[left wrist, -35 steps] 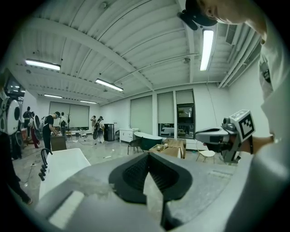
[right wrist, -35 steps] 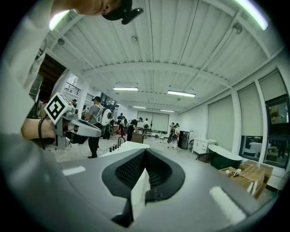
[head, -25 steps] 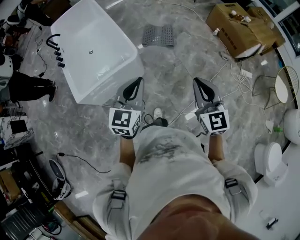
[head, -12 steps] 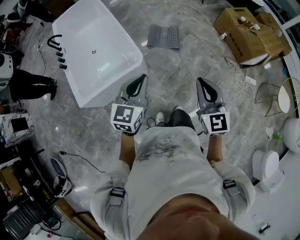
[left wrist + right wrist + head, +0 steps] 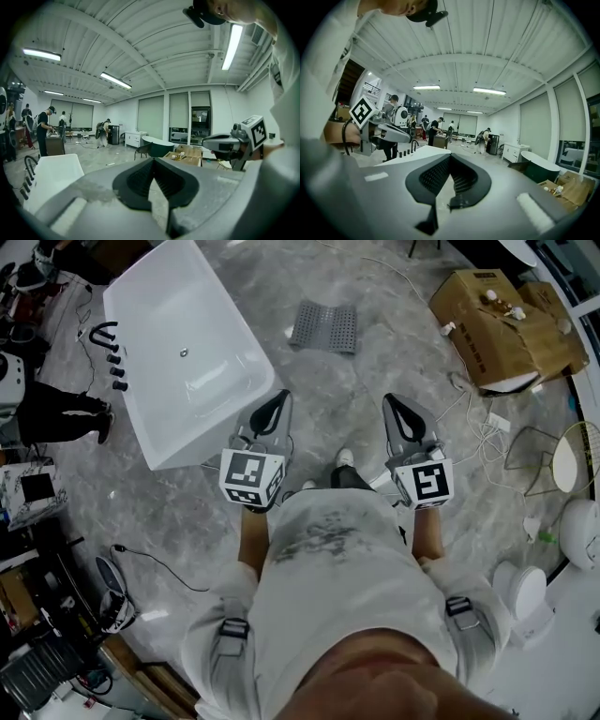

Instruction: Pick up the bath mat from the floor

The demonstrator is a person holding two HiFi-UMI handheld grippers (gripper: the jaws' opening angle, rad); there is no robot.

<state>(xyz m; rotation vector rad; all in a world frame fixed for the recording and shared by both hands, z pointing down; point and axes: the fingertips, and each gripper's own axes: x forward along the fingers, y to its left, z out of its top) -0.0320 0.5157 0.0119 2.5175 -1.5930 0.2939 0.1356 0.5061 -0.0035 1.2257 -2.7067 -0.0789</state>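
Grey marbled floor spreads under the person, with a white bathtub [image 5: 247, 329] to the left and a cardboard box [image 5: 497, 324] and loose cables [image 5: 478, 413] to the right. The bath mat [image 5: 325, 326] lies flat on the open floor ahead, beyond the tub's corner and well apart from both tools. The left gripper [image 5: 272, 409] and right gripper [image 5: 401, 413] are held out level at waist height, each with its jaws pressed together and nothing between them.

The mat looks thin, grey and full of small holes, with a gentle ripple across it, so I'd judge it light and floppy, likely to sag when lifted. A near edge or corner, where the ripple lifts it slightly, seems the best place to pinch.

Neither gripper view shows the mat; both look across the room. Whether suckers hold its underside to the floor I can't tell
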